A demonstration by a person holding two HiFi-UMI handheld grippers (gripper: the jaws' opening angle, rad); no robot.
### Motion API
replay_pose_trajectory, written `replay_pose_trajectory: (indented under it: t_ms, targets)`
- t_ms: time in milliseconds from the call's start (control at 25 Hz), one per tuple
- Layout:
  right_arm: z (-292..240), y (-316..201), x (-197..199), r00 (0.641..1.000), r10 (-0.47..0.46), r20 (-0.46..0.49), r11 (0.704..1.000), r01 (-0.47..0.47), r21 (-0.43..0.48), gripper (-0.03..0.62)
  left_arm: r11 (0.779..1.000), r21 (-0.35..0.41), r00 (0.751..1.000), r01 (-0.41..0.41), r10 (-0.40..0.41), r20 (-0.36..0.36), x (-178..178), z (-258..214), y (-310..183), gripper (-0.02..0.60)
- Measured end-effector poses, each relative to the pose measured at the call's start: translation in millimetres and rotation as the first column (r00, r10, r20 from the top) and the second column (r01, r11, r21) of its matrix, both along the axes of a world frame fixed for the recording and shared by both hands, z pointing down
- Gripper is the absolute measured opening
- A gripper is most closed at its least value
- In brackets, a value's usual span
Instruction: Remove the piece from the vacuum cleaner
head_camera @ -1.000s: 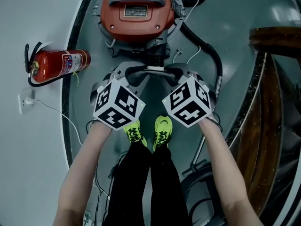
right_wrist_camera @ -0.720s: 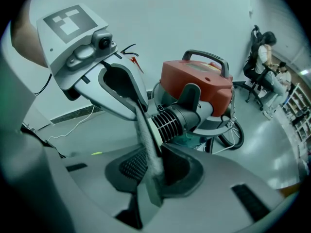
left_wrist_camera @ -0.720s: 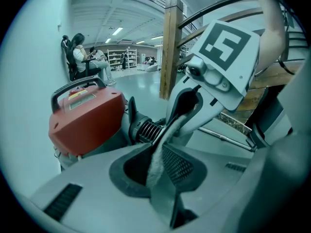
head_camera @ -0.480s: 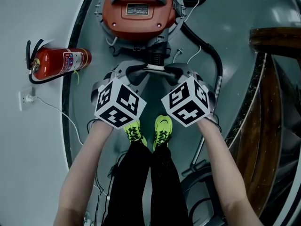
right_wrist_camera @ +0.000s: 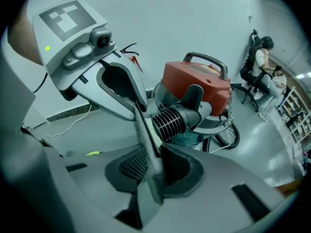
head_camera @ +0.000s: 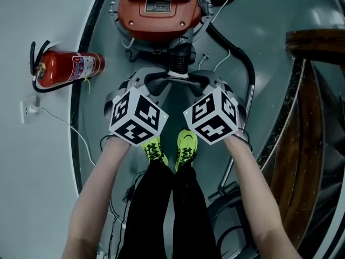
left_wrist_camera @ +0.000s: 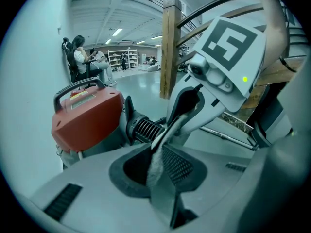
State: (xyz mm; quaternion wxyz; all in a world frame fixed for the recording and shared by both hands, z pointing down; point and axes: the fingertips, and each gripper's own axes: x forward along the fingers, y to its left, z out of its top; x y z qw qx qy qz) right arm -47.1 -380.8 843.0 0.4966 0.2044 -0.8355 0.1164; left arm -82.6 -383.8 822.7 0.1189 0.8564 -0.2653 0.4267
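Observation:
The red vacuum cleaner [head_camera: 158, 9] stands on the floor at the top of the head view, with its black ribbed hose connector [head_camera: 180, 59] pointing toward me. Just in front of that connector, a thin pale strip [head_camera: 176, 78] spans between my two grippers. My left gripper [head_camera: 153, 84] is shut on one end of it and my right gripper [head_camera: 200, 83] on the other. In the left gripper view the strip [left_wrist_camera: 167, 130] runs from my left gripper [left_wrist_camera: 156, 173] up to the other one. The right gripper view mirrors this, with strip [right_wrist_camera: 141, 130] and right gripper [right_wrist_camera: 151, 171]. Whether the strip touches the vacuum cannot be told.
A red fire extinguisher [head_camera: 67, 69] lies at the left, near a wall socket [head_camera: 29, 112] with a white cable. The black hose [head_camera: 237, 50] and a metal wand [head_camera: 245, 117] curve along the right, beside a wooden stair rail [head_camera: 312, 42]. My yellow-green shoes [head_camera: 170, 149] stand below the grippers.
The vacuum and the extinguisher sit slightly higher in the head view, as the view has shifted. Both grippers keep their places and their hold on the strip.

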Motion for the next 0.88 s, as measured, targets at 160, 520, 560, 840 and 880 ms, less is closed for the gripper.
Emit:
replay_pose_trajectory:
  t_ms: [160, 520, 560, 840, 880]
  targets:
    - [-1.8, 4.1, 0.1, 1.0, -0.009, -0.009, 1.0, 0.009, 0.012, 0.081, 1.0, 0.005, 1.0, -0.003, 0.003, 0.006, -0.1, -0.8, 5.0, 0.077]
    - [0.6, 43.8, 0.8, 0.999, -0.052, -0.015, 0.998, 0.052, -0.048, 0.067, 0.999, -0.042, 1.0, -0.023, 0.023, -0.005, 1.8, 1.8, 42.3, 0.072]
    - [1.2, 48.9, 0.5, 0.998, -0.055, -0.012, 0.997, 0.054, -0.057, 0.067, 0.999, -0.047, 1.0, -0.026, 0.026, -0.004, 1.5, 2.2, 47.4, 0.072]
    - [-4.2, 76.7, 0.8, 0.998, -0.066, -0.003, 0.995, 0.066, -0.078, 0.066, 0.997, -0.067, 1.0, -0.031, 0.031, 0.002, 2.3, -3.7, 74.7, 0.072]
    - [-5.8, 80.1, 1.3, 0.998, -0.067, -0.003, 0.995, 0.067, -0.079, 0.067, 0.997, -0.07, 1.0, -0.03, 0.03, 0.001, 2.8, -5.3, 78.3, 0.072]
